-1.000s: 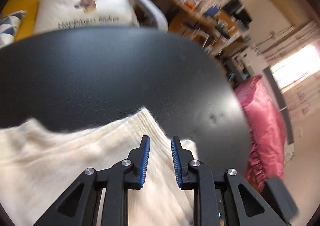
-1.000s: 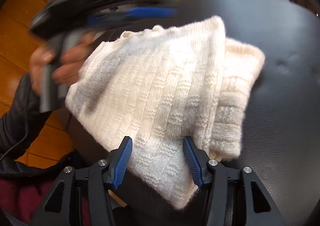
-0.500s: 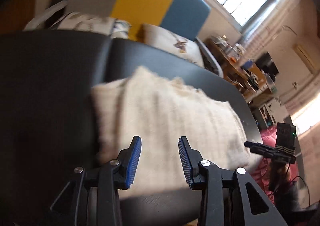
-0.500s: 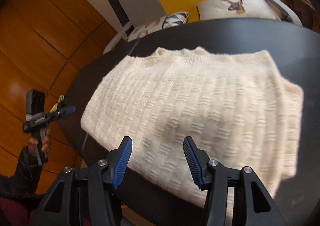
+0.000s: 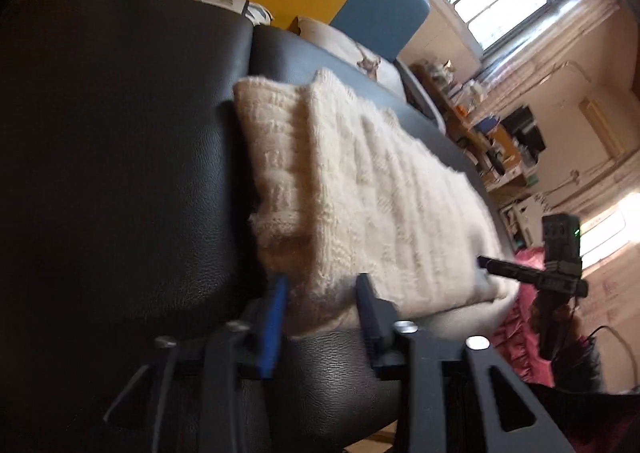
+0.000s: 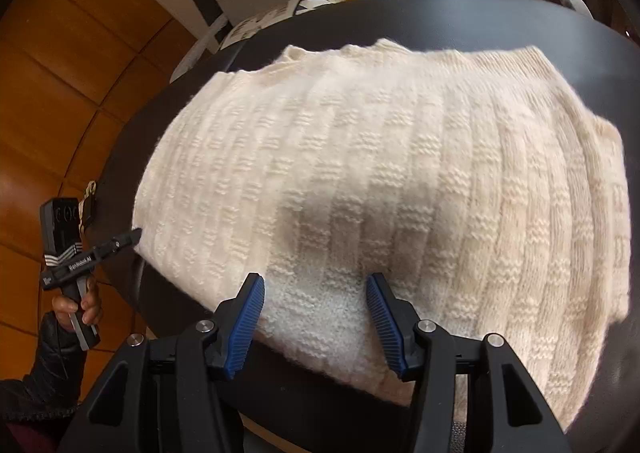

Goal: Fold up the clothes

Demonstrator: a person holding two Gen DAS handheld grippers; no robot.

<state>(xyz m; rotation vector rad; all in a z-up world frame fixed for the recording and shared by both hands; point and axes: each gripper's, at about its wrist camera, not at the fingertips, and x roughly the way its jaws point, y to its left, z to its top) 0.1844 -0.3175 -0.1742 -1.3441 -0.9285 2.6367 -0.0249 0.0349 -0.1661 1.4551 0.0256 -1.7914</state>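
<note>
Right wrist view, round black leather-look table (image 6: 560, 25) carries a folded cream cable-knit sweater (image 6: 400, 173) across its middle, right gripper (image 6: 316, 317) spread wide at the near hem, grasping nothing, left gripper (image 5: 320, 317) parted at the sweater's end, empty.

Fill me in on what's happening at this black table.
A person is folding a cream knit sweater with a handheld gripper in each hand. It lies folded into a compact bundle on the black padded surface. The left gripper and right gripper are both open at opposite edges of the bundle, gripping nothing.
</note>
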